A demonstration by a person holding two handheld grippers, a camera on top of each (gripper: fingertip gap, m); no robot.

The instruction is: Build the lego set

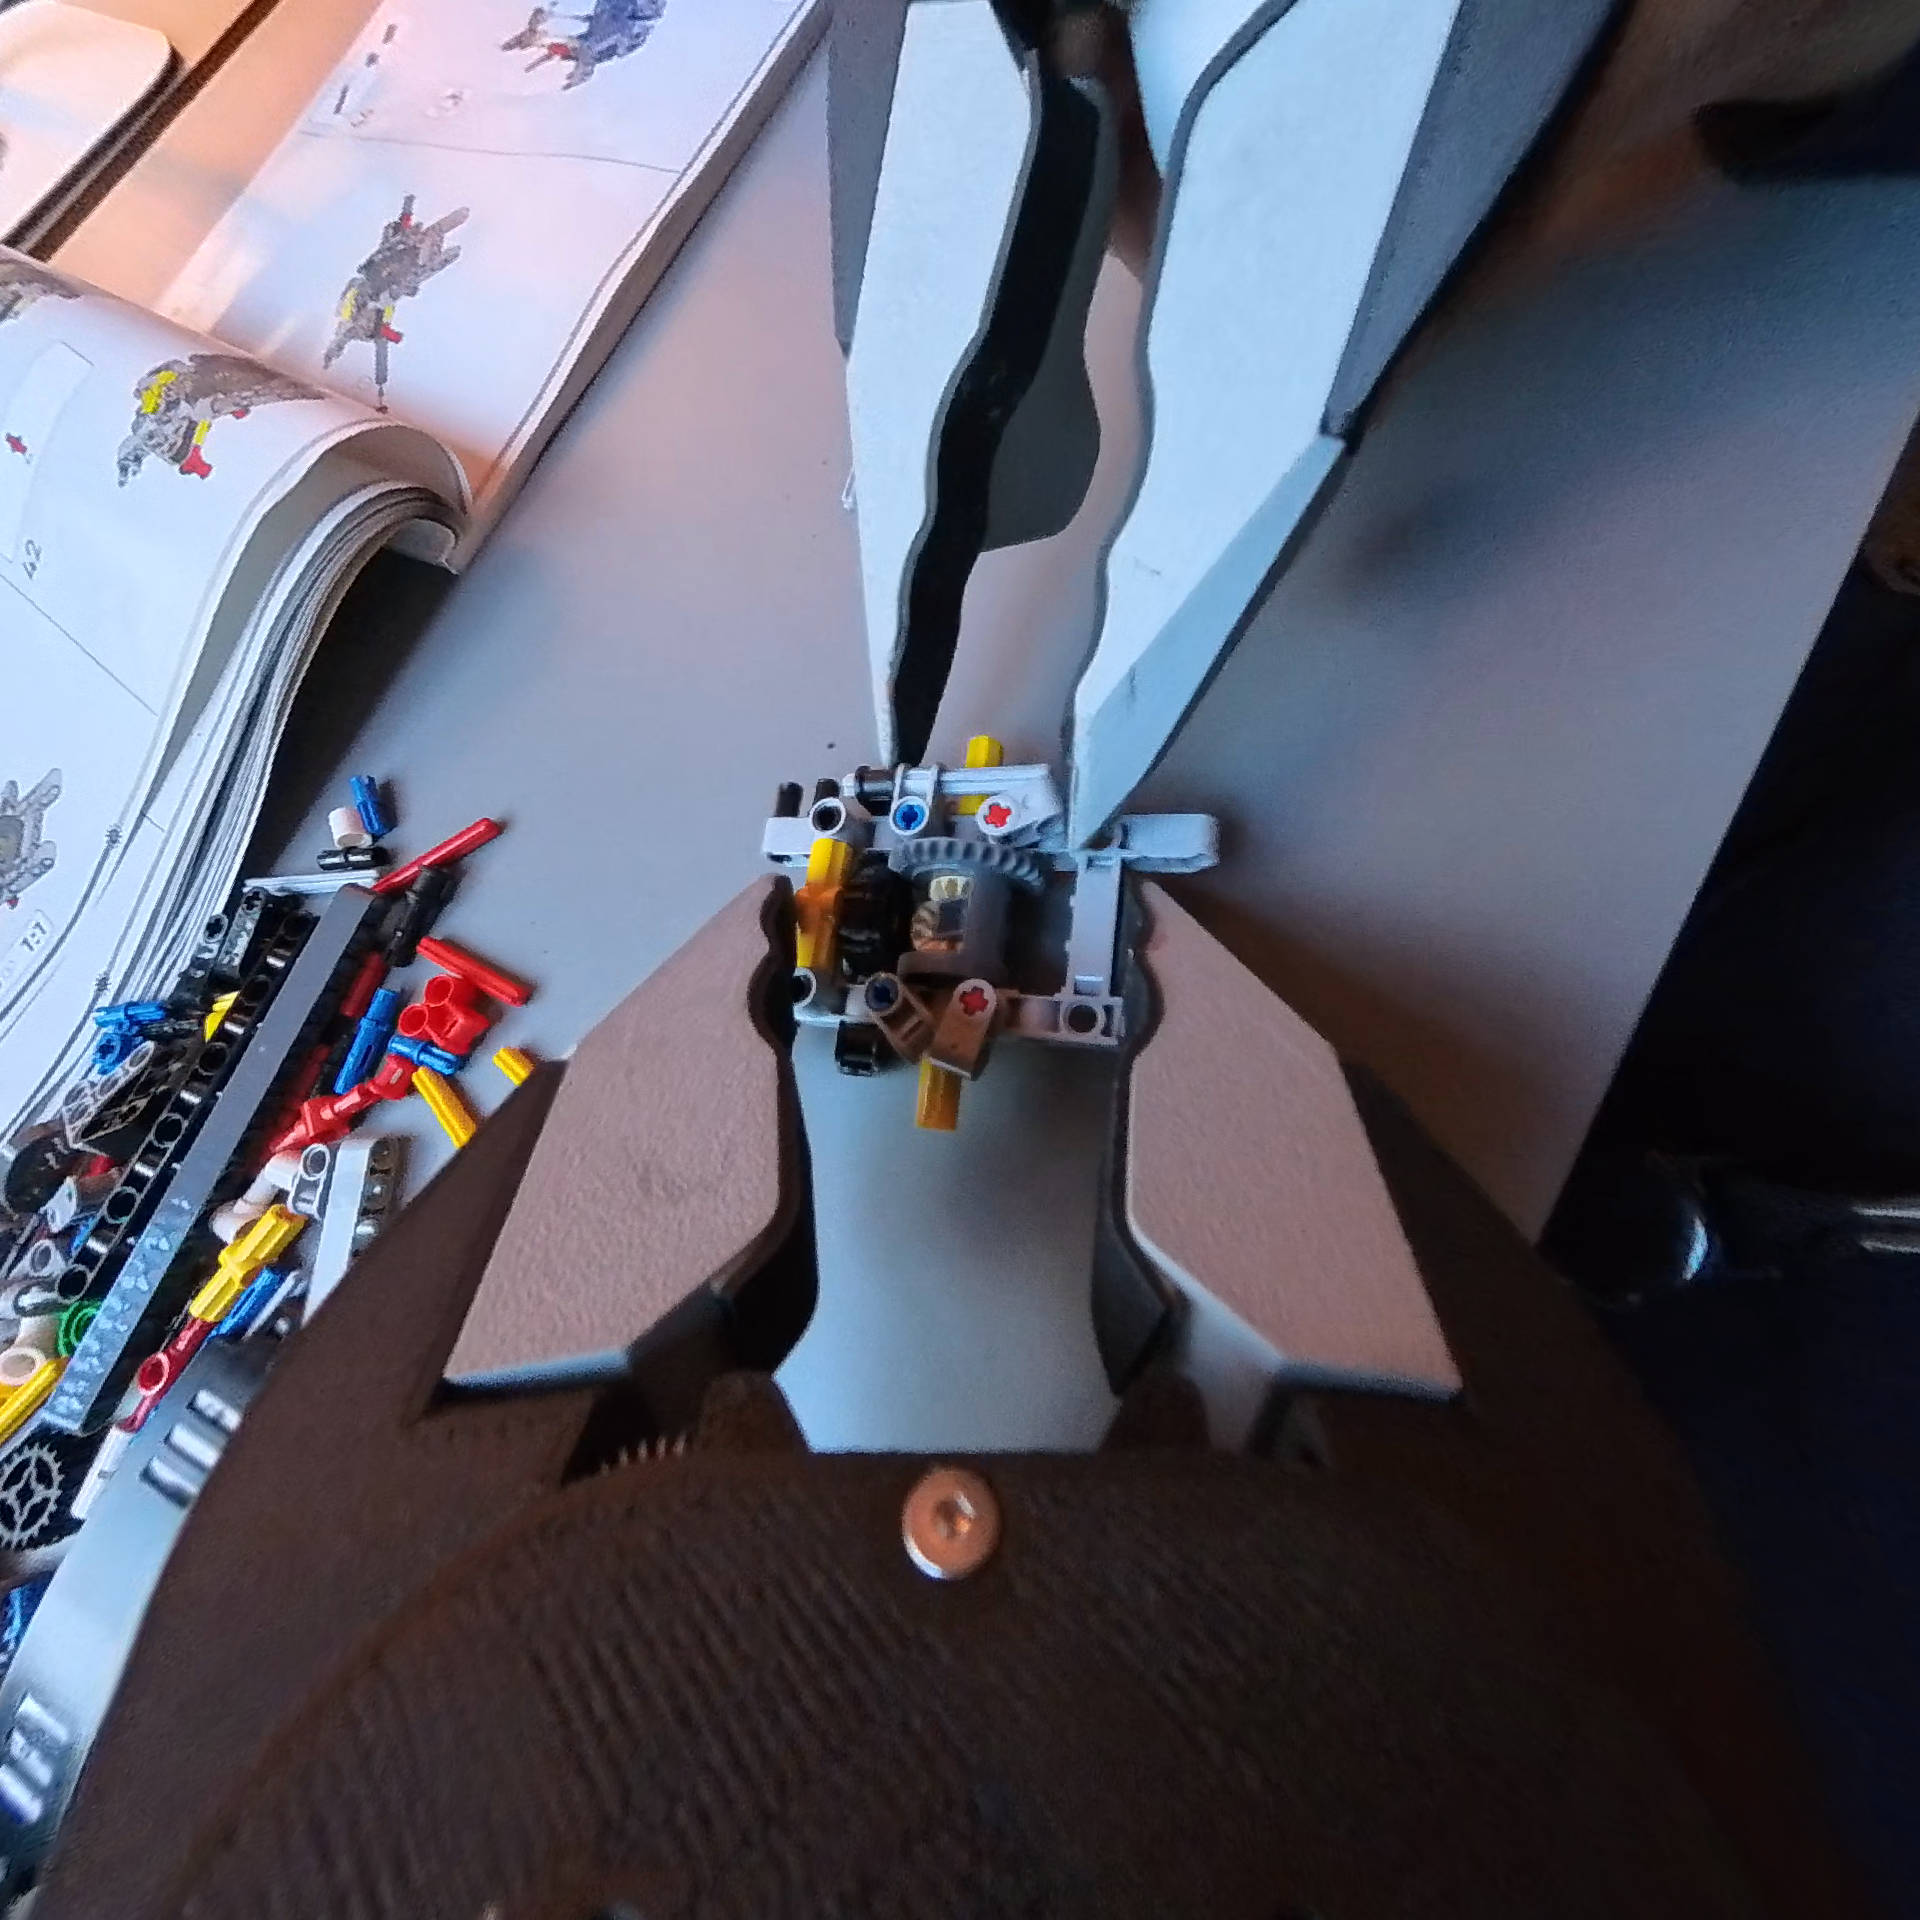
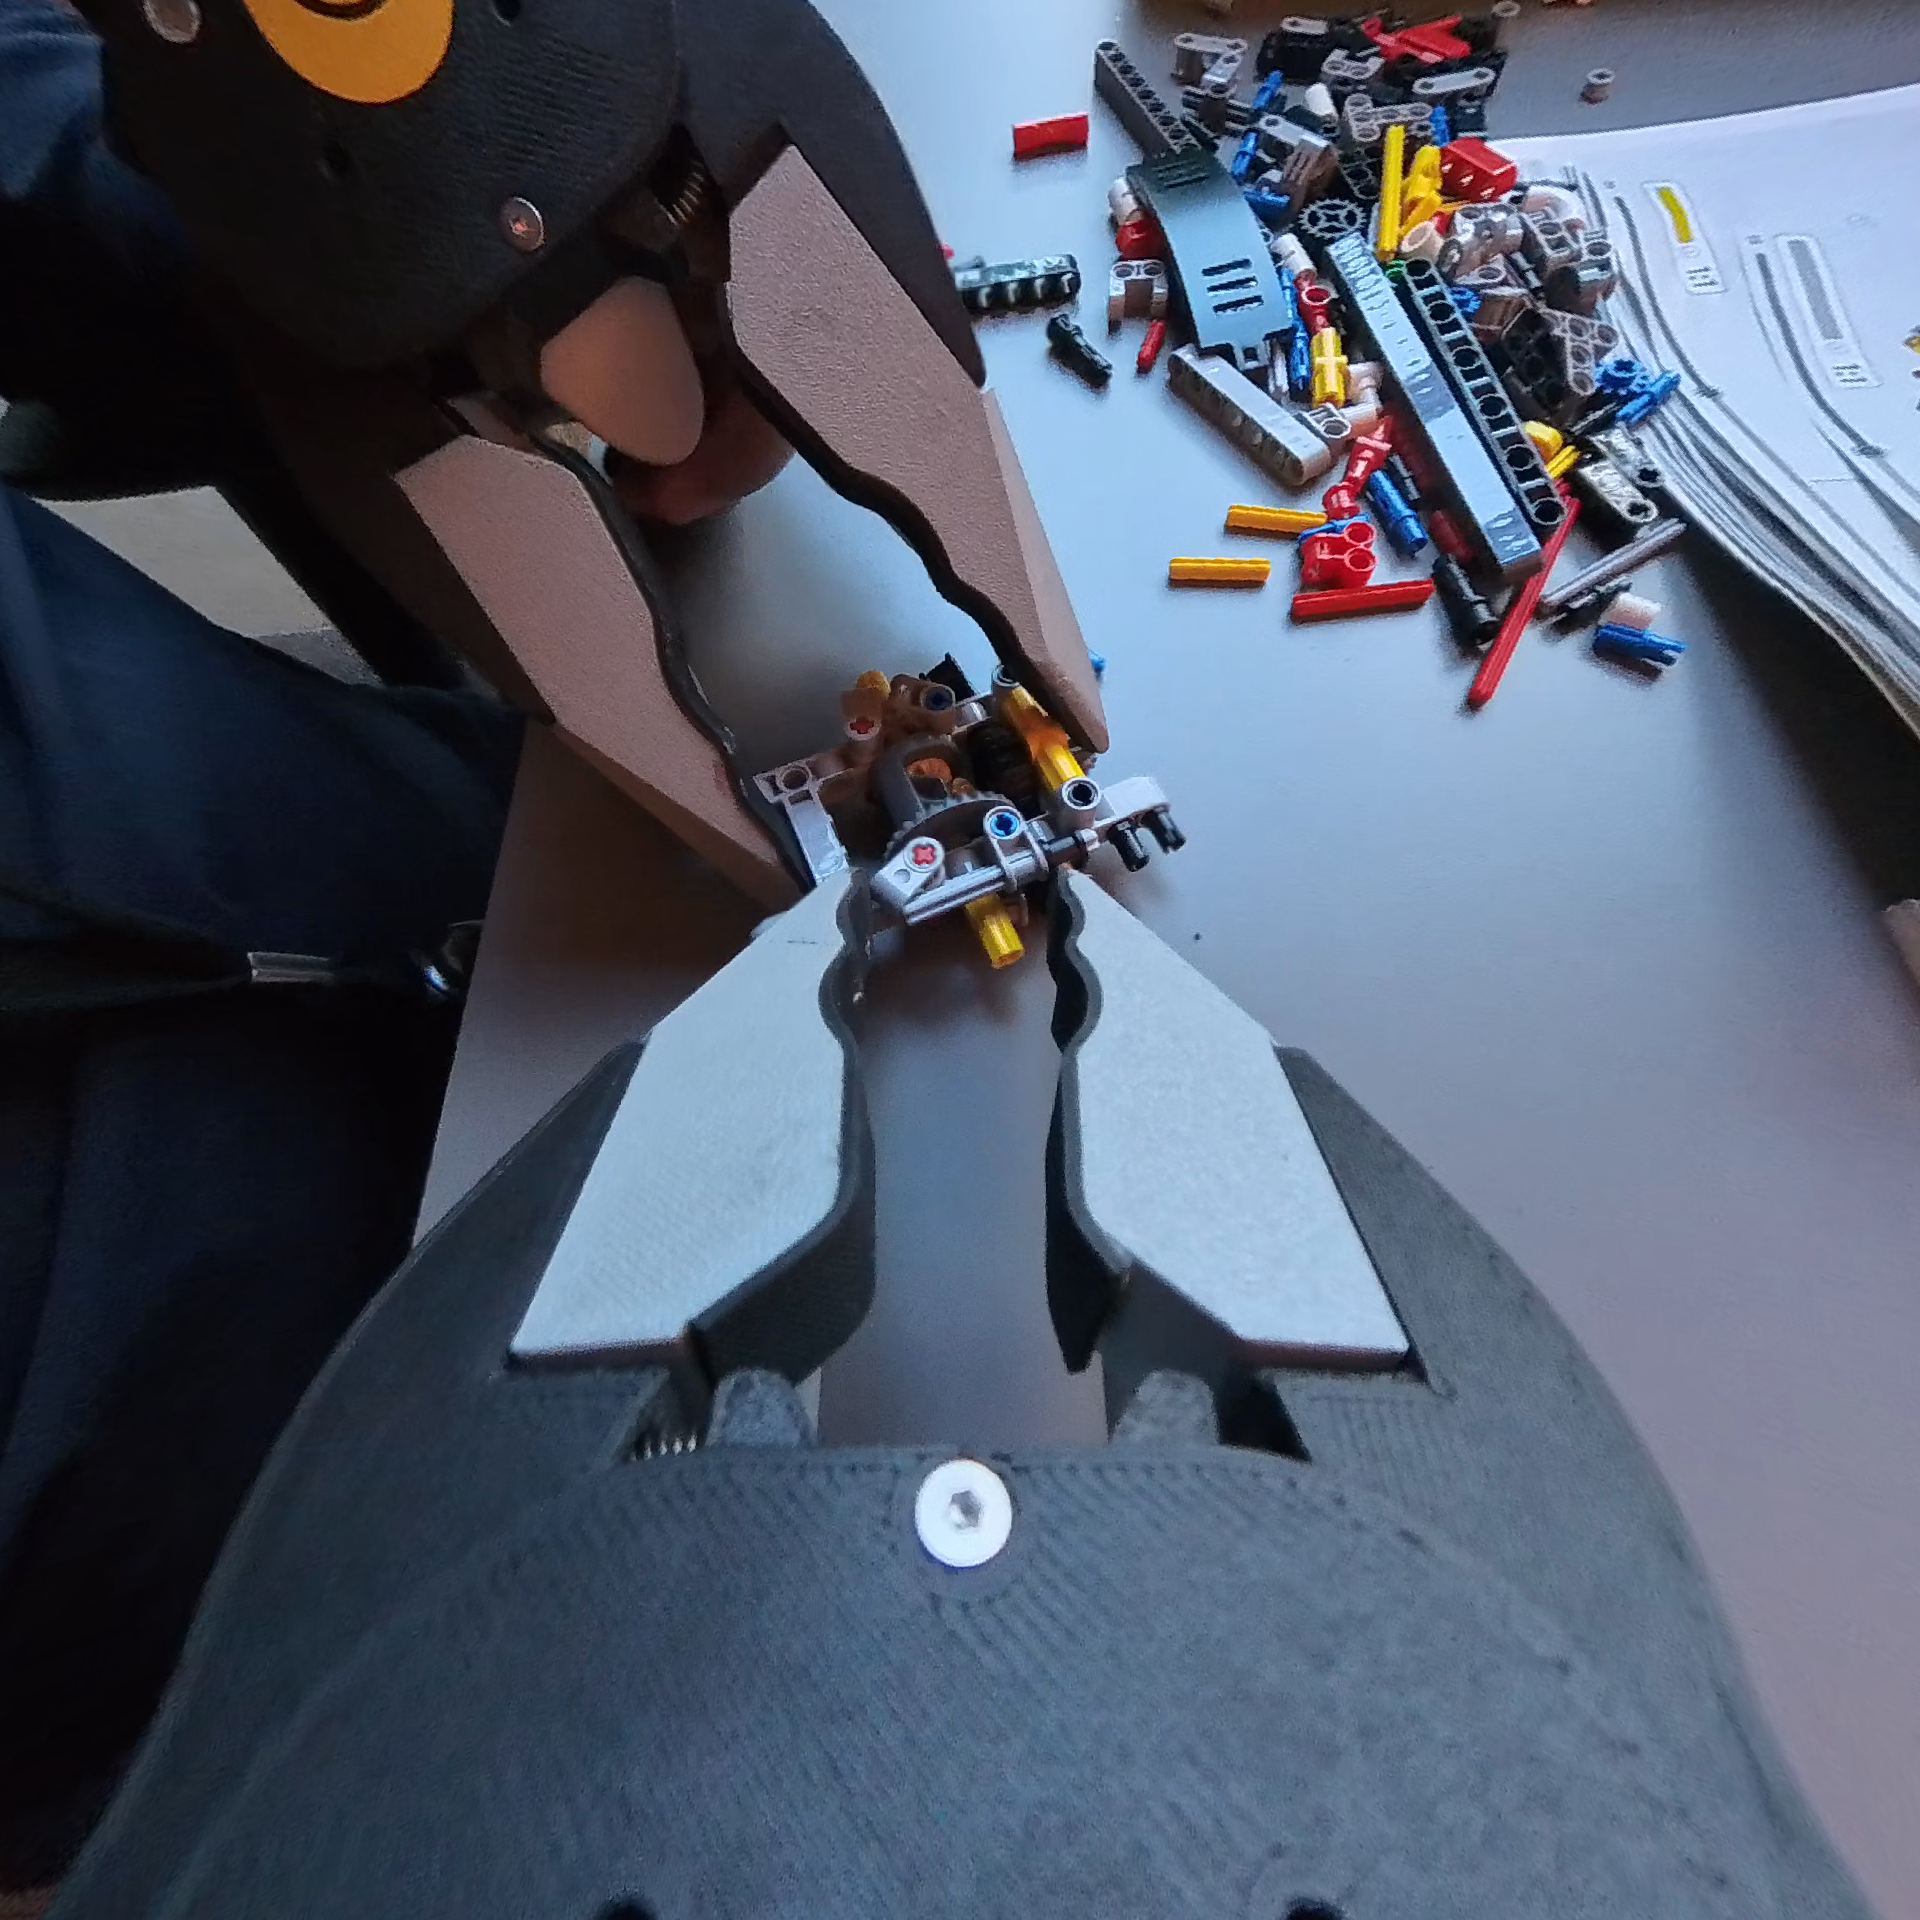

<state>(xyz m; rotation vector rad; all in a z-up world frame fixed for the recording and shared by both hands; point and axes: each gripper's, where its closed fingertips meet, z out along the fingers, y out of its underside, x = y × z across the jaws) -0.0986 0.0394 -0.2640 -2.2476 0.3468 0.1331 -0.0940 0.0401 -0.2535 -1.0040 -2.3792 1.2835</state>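
Left gripper (image 1: 951,935) clamps the gear assembly (image 1: 956,914) on the table (image 1: 623,675); opposite, right gripper (image 2: 961,914) pinches its grey beam (image 2: 966,878), needing square alignment.

The left gripper (image 1: 951,940) clamped a small grey gear assembly (image 1: 956,914) on the grey bench (image 1: 644,644), both brown jaws pressing its sides; the right gripper (image 1: 987,769) gripped its far end; loose coloured parts (image 1: 312,1060) and an open instruction booklet (image 1: 187,499) lay leftward.
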